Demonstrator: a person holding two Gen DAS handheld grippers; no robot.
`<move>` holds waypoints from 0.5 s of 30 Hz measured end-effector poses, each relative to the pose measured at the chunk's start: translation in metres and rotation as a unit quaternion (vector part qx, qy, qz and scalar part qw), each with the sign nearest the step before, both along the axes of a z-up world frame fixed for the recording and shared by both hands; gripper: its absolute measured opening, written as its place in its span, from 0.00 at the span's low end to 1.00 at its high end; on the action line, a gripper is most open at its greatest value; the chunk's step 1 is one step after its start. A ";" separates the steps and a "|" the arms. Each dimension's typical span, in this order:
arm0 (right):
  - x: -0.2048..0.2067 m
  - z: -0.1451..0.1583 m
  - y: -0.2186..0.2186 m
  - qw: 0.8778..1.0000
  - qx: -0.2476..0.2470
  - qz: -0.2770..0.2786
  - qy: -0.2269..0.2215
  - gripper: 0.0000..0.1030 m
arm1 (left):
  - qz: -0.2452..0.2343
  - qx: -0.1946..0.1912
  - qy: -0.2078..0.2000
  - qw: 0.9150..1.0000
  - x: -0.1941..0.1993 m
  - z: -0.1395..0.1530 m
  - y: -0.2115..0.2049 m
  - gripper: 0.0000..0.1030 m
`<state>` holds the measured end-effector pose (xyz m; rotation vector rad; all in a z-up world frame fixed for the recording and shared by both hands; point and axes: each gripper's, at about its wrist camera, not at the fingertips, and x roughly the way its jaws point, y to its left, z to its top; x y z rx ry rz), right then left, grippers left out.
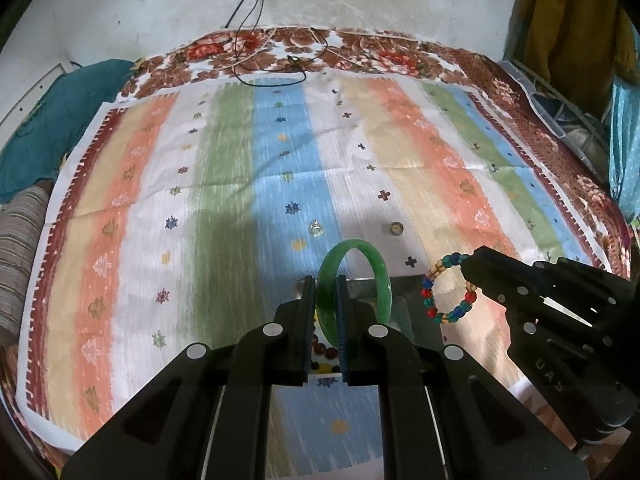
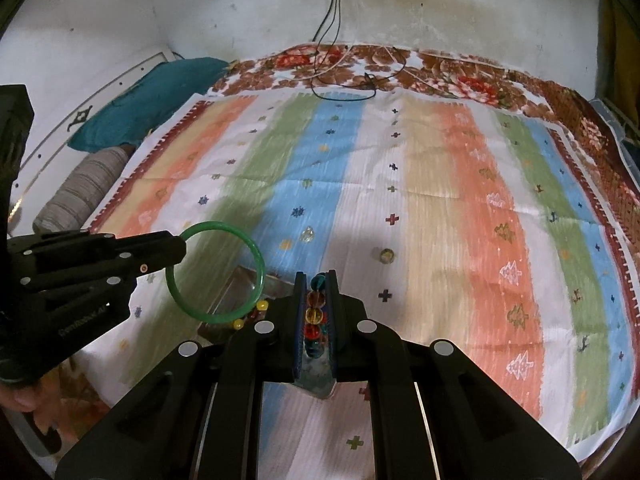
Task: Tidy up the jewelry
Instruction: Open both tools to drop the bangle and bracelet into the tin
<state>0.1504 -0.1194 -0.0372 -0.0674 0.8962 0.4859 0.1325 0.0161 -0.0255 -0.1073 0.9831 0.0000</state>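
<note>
My left hand-held gripper (image 1: 325,308) clamped on green bangle (image 1: 352,276), right (image 2: 317,312) clamped on bead bracelet (image 2: 314,316); metal tray (image 1: 404,300) right below both, near bed's front edge.

Left black two-finger gripper (image 1: 325,296) angled steeply down, jaws clamped on a green glassy bangle (image 1: 352,280). Right black two-finger gripper (image 2: 317,300) angled down alongside, just to the right, clamped on a multicoloured bead bracelet (image 2: 314,316). Both raised clear of the cloth.

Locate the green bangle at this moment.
The green bangle is clamped in the left hand-held gripper, raised above the striped cloth, left of the beaded bracelet.
</note>
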 end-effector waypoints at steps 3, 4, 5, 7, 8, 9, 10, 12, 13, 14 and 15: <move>-0.001 -0.001 -0.002 1.000 0.003 0.002 0.006 0.10 | -0.001 -0.005 0.001 1.000 -0.002 0.000 0.001 0.09; -0.001 -0.001 -0.002 1.000 0.004 0.004 0.008 0.10 | -0.003 -0.008 0.005 1.000 -0.001 -0.002 0.001 0.09; -0.001 -0.002 -0.002 1.000 0.005 0.005 0.014 0.10 | -0.006 -0.011 0.010 1.000 -0.001 -0.004 0.000 0.09; 0.001 -0.005 -0.002 1.000 0.001 0.004 0.021 0.17 | -0.015 -0.028 0.028 0.999 0.003 -0.011 -0.001 0.11; 0.001 -0.006 -0.002 1.000 -0.003 0.004 0.023 0.34 | -0.012 -0.023 0.031 0.999 0.005 -0.013 -0.001 0.14; 0.002 -0.006 -0.002 1.000 -0.006 0.002 0.022 0.41 | -0.009 -0.016 0.028 0.999 0.005 -0.013 0.000 0.19; 0.002 -0.005 -0.003 1.000 -0.008 -0.001 0.020 0.43 | -0.006 -0.009 0.026 1.000 0.005 -0.013 0.001 0.19; 0.004 -0.005 -0.005 1.000 -0.008 -0.004 0.021 0.43 | 0.003 -0.013 0.028 1.000 0.007 -0.014 0.005 0.20; 0.006 -0.006 -0.006 1.000 -0.007 -0.006 0.023 0.43 | 0.006 -0.016 0.029 0.999 0.008 -0.015 0.007 0.22; 0.008 -0.007 -0.009 1.000 -0.006 -0.011 0.028 0.44 | 0.008 -0.018 0.031 0.999 0.009 -0.015 0.009 0.24; 0.011 -0.008 -0.011 0.999 -0.005 -0.015 0.031 0.44 | 0.011 -0.019 0.032 0.999 0.010 -0.016 0.011 0.28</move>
